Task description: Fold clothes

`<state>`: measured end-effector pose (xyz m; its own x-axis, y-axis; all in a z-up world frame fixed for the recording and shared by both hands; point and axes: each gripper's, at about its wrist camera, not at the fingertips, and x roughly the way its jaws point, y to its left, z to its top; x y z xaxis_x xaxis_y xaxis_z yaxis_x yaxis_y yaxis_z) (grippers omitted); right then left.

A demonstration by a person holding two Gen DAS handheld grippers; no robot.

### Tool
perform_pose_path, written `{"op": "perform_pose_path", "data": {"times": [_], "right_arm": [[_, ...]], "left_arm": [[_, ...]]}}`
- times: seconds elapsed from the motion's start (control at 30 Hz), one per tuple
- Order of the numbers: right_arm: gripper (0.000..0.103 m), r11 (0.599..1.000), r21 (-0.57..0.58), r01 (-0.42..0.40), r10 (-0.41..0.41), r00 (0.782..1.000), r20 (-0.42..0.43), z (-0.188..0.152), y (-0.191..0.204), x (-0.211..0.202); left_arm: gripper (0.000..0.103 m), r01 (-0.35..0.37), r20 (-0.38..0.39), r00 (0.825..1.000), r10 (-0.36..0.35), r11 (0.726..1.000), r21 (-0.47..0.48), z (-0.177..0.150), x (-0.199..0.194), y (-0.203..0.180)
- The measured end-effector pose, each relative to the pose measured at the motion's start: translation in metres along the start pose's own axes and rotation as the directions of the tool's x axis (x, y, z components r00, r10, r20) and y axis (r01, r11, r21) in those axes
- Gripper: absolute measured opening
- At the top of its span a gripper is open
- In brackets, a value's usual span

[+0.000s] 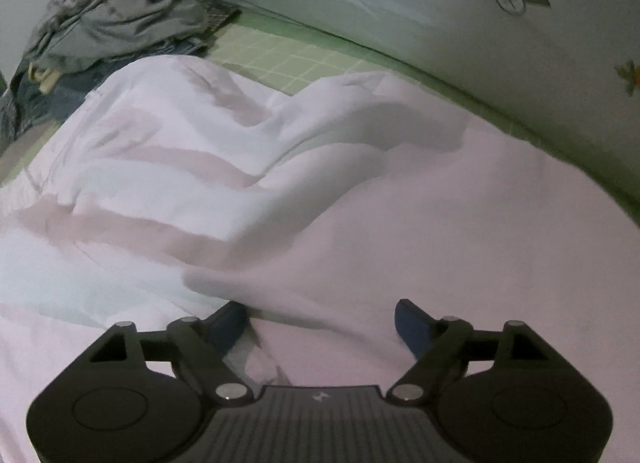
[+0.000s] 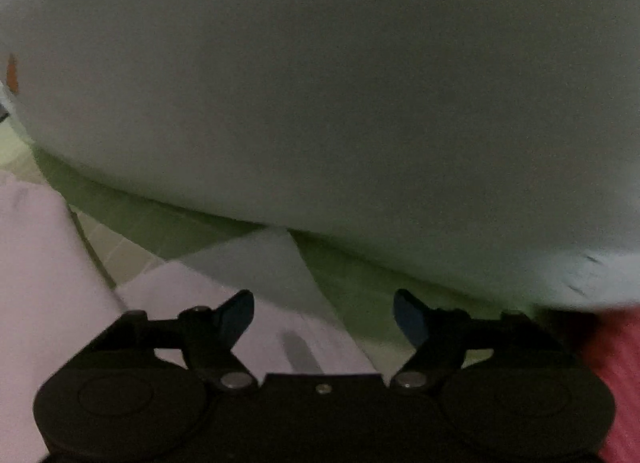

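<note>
White fabric of the garment (image 1: 280, 191) fills most of my left wrist view, spread in loose folds over the green gridded mat (image 1: 276, 59). My left gripper (image 1: 320, 323) hovers above the cloth with its jaws spread apart, nothing clamped between them. A pile of grey clothes (image 1: 120, 19) sits at the far left corner of the mat, against the pale wall (image 1: 440, 15). My right gripper (image 2: 324, 317) is likewise released, jaws wide, over a corner of the garment (image 2: 256, 267) at the mat edge (image 2: 352, 279). This view is blurred.
</note>
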<state>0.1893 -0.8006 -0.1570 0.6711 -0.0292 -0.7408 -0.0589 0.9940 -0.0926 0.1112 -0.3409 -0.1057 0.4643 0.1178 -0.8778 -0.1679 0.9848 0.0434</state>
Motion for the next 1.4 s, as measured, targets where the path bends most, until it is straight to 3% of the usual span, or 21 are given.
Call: {"op": "perform_pose_path", "data": {"times": [0.17,0.2,0.23,0.27,0.3,0.37,0.43,0.5,0.6,0.63,0.67,0.73,0.77,0.87,0.93,1.03,1.1,1.2,1.27,1.4], "right_arm": [[0.079,0.996,-0.005,-0.086,0.085,0.995,-0.043,0.006,0.002,0.035],[0.068,0.995,-0.011,-0.099,0.099,0.994,-0.046,0.006,0.004,0.038],[0.048,0.991,-0.006,-0.133,0.133,0.99,-0.041,0.006,0.003,0.039],[0.037,0.99,0.003,-0.144,0.144,0.989,-0.039,0.007,0.003,0.038],[0.013,0.991,0.007,-0.132,0.132,0.99,-0.048,0.01,0.003,0.038],[0.011,0.995,0.025,-0.102,0.103,0.993,-0.057,0.012,-0.001,0.036],[0.009,0.999,0.045,0.024,-0.022,0.999,-0.037,0.009,-0.013,0.032],[0.009,0.97,0.185,0.161,-0.156,0.987,-0.038,0.006,-0.046,0.028],[0.009,0.851,0.393,0.349,-0.348,0.935,-0.076,0.002,-0.098,0.022],[0.009,0.836,0.382,0.394,-0.391,0.916,-0.089,0.003,-0.102,0.022],[0.012,0.824,0.36,0.438,-0.432,0.896,-0.101,0.004,-0.104,0.022],[0.053,0.831,0.272,0.484,-0.471,0.874,-0.118,0.004,-0.097,0.019],[0.058,0.833,0.226,0.505,-0.489,0.863,-0.124,0.004,-0.092,0.017],[0.066,0.88,0.226,0.418,-0.415,0.908,-0.066,-0.007,-0.07,-0.009],[0.083,0.899,0.25,0.36,-0.357,0.932,-0.062,-0.027,-0.046,-0.028],[0.086,0.918,0.289,0.271,-0.267,0.962,-0.055,-0.059,-0.009,-0.056],[0.086,0.935,0.279,0.219,-0.196,0.975,-0.108,-0.092,0.019,-0.067],[0.083,0.928,0.282,0.244,-0.207,0.966,-0.154,-0.127,0.054,-0.091],[0.084,0.911,0.336,0.239,-0.213,0.971,-0.111,-0.14,0.064,-0.129],[0.103,0.911,0.354,0.214,-0.232,0.973,0.009,-0.157,0.081,-0.196]], "left_arm": [[0.086,-0.011,-0.015,1.0,0.011,0.999,0.03,0.0,0.001,-0.001],[0.086,-0.01,-0.017,1.0,0.01,0.999,0.03,0.001,0.002,0.0],[0.086,-0.009,-0.019,1.0,0.01,0.999,0.031,0.001,0.002,0.0],[0.086,-0.012,-0.02,1.0,0.013,0.999,0.033,0.001,0.003,-0.002],[0.087,-0.016,-0.021,1.0,0.016,0.999,0.035,0.002,0.004,-0.003],[0.087,-0.023,-0.019,1.0,0.024,0.999,0.031,0.003,0.004,-0.004],[0.087,-0.02,-0.015,1.0,0.02,1.0,0.021,0.004,0.002,-0.003],[0.087,0.003,-0.015,1.0,-0.003,1.0,0.002,0.005,-0.001,0.003],[0.087,0.062,-0.017,0.998,-0.062,0.998,-0.024,0.006,-0.004,0.01],[0.087,0.061,-0.016,0.998,-0.062,0.998,-0.029,0.006,-0.004,0.011],[0.087,0.061,-0.015,0.998,-0.062,0.998,-0.034,0.007,-0.005,0.012],[0.087,0.063,-0.012,0.998,-0.064,0.997,-0.044,0.008,-0.006,0.013],[0.087,0.066,-0.01,0.998,-0.066,0.997,-0.047,0.007,-0.007,0.013],[0.087,0.072,-0.002,0.997,-0.072,0.996,-0.051,0.005,-0.011,0.013],[0.087,0.083,0.0,0.997,-0.083,0.995,-0.053,0.003,-0.015,0.016],[0.087,0.109,0.008,0.994,-0.109,0.993,-0.052,0.0,-0.024,0.018],[0.087,0.133,0.024,0.991,-0.132,0.99,-0.043,-0.003,-0.036,0.02],[0.087,0.166,0.074,0.984,-0.165,0.986,-0.013,-0.011,-0.065,0.026],[0.087,0.186,0.107,0.977,-0.186,0.982,0.01,-0.019,-0.084,0.03],[0.087,0.212,0.145,0.965,-0.218,0.976,0.057,-0.045,-0.115,0.047]]}}
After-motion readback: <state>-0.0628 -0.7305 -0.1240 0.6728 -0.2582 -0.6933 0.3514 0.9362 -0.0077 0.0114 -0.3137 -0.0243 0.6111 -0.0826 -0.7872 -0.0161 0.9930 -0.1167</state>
